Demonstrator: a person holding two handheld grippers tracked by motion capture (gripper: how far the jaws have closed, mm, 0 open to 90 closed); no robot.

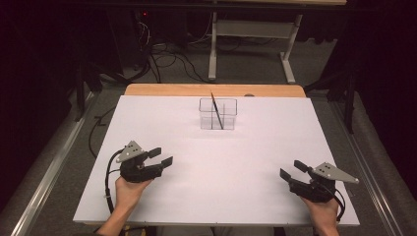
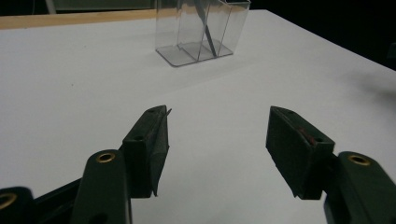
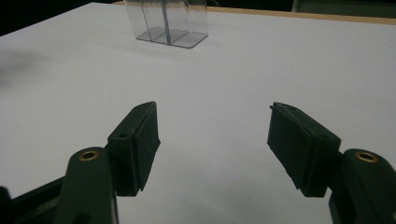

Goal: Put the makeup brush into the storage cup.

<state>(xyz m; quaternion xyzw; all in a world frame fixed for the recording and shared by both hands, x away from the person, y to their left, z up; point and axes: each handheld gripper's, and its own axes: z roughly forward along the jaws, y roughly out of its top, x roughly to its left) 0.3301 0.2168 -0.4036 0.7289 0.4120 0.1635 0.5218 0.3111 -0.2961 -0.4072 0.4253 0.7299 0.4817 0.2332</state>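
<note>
A clear plastic box with inner dividers stands near the far middle of the white table. A thin dark pen leans inside it. In the left gripper view the box is ahead with the pen slanting in one compartment; in the right gripper view the box is ahead to the left. My left gripper rests at the near left, open, nothing between its jaws. My right gripper rests at the near right, open and empty too. In their own views the left gripper and right gripper hover just above the bare tabletop.
A wooden strip borders the table's far edge. Beyond it, on the floor, are a white desk frame and tangled cables. Metal rails run along both sides of the table.
</note>
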